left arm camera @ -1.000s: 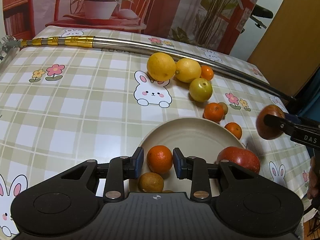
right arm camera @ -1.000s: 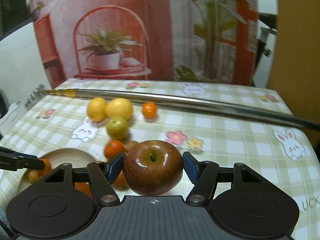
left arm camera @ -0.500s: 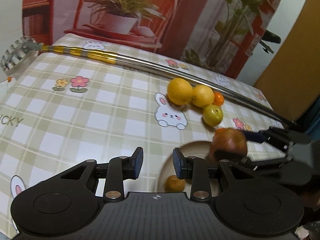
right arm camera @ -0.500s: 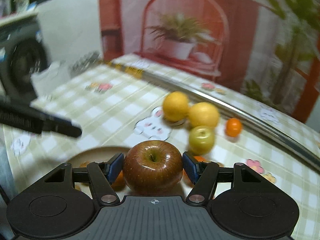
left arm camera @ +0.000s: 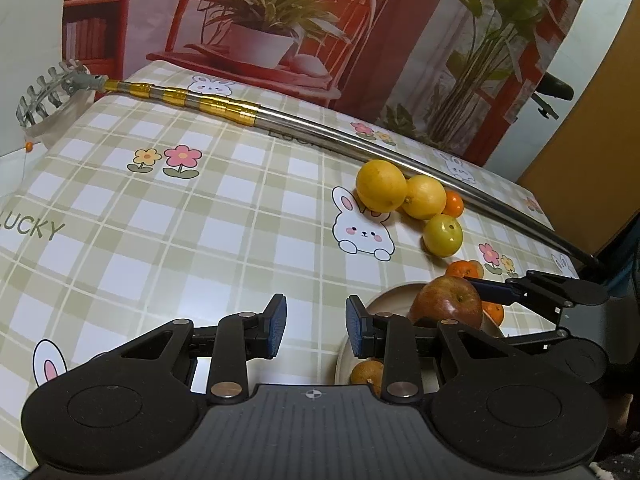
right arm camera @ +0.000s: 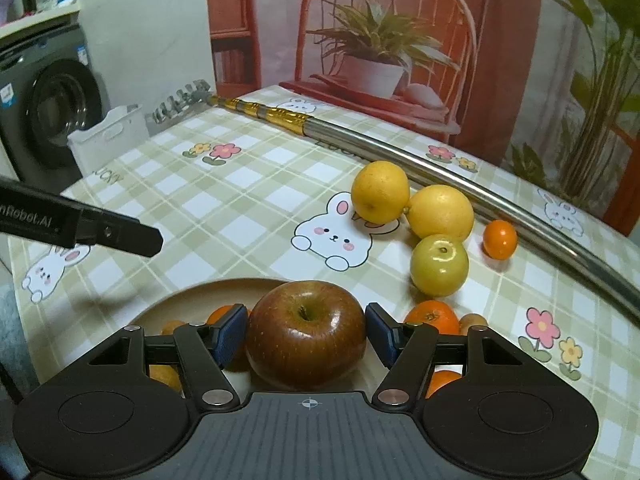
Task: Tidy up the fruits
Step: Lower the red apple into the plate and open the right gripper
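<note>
The right tool [right arm camera: 306,330] reaches low over the beige plate [right arm camera: 200,296], its blue pads pinching a dark red apple [right arm camera: 306,332] from both sides, stem end facing up; the apple hangs just above the plate's middle, with small oranges [right arm camera: 222,316] lying on the plate behind and beside it. The left tool [left arm camera: 316,326] hovers over the checked table [left arm camera: 160,220] just left of the plate, level and pointing forward, its fingers spread with nothing between them; in the right wrist view its arm crosses in from the left edge, printed in white with letters that read "nRobot.AI". The tablecloth carries the word "LUCKY" [left arm camera: 30,229] in grey-green near its left edge, among rabbits and flowers. Two yellow citrus fruits [right arm camera: 380,192], a yellow-green apple [right arm camera: 439,265] and a small orange [right arm camera: 500,239] sit together beside a long metal pole [right arm camera: 440,164] lying across the table; another orange [right arm camera: 432,316] rests just off the plate's rim.
</note>
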